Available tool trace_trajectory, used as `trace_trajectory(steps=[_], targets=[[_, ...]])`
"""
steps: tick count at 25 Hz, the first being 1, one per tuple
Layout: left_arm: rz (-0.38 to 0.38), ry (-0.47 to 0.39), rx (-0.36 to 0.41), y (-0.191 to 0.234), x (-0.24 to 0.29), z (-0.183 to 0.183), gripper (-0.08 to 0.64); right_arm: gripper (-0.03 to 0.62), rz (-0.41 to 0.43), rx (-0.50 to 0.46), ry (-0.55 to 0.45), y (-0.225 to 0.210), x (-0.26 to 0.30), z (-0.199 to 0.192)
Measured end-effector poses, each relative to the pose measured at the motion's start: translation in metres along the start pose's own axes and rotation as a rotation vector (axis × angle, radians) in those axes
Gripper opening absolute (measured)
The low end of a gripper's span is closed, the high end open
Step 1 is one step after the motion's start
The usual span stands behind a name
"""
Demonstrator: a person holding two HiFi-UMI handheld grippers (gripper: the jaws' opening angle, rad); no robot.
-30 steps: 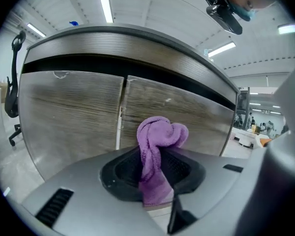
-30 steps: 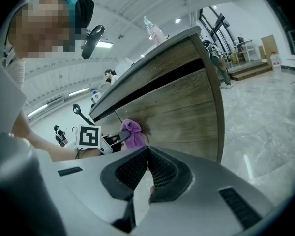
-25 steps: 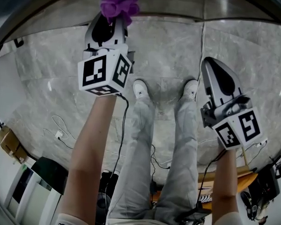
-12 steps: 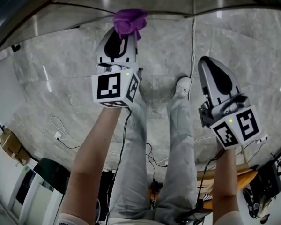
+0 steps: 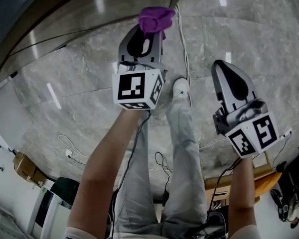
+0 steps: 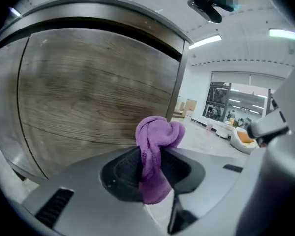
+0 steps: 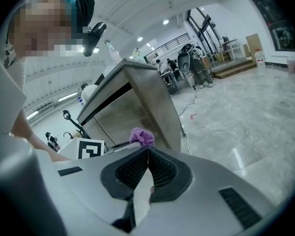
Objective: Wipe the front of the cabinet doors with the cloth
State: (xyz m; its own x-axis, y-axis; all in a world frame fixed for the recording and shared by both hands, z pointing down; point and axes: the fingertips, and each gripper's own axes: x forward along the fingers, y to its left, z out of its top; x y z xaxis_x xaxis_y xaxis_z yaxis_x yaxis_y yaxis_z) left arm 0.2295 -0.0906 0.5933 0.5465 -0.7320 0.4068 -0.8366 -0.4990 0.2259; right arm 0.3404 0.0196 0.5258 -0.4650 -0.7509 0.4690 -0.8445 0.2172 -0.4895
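Left gripper view: the left hand-held gripper (image 6: 155,157) has its jaws closed on a purple cloth (image 6: 157,132) – the fabric is pinched between the two dark pads and bunches into a knot-like wad above them, with a tail hanging down below. Behind the wad stands the cabinet door (image 6: 93,92), a wood-grain front under a dark top band. The cloth sits in front of the door's lower part, close to its right edge. Whether the fabric touches the wood cannot be told.

From the head view this gripper is held out ahead at the end of a bare forearm, its marker cube (image 5: 138,89) facing up, and the cloth is at the far tip, just short of the cabinet's base.

The right hand-held gripper (image 5: 223,67) hangs off to the right, well apart from the cabinet – its jaws are pressed together at the tips with nothing between them. It is over the grey marble floor (image 5: 65,83). Between the two grippers the person's legs show, one white shoe (image 5: 180,87) on the floor, with a thin cable (image 5: 185,59) running past it towards the cabinet.
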Motion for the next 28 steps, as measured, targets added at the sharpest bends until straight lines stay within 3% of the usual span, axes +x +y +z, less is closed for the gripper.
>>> trace_trajectory(steps=[5, 9, 13, 28], targets=[[-0.018, 0.023, -0.002, -0.028, 0.039, -0.006, 0.101, 0.028, -0.022, 0.029, -0.004, -0.032, -0.018, -0.004], [0.004, 0.025, -0.017, -0.023, 0.052, -0.008, 0.101, 0.028, -0.039, 0.045, -0.007, -0.041, -0.023, -0.011], [0.009, 0.028, 0.016, -0.011, 0.048, -0.008, 0.101, 0.028, -0.049, 0.050, -0.008, -0.038, -0.017, -0.015], [0.122, 0.056, 0.029, 0.140, -0.018, -0.012, 0.101, 0.028, 0.035, -0.006, 0.020, 0.053, 0.074, -0.009]])
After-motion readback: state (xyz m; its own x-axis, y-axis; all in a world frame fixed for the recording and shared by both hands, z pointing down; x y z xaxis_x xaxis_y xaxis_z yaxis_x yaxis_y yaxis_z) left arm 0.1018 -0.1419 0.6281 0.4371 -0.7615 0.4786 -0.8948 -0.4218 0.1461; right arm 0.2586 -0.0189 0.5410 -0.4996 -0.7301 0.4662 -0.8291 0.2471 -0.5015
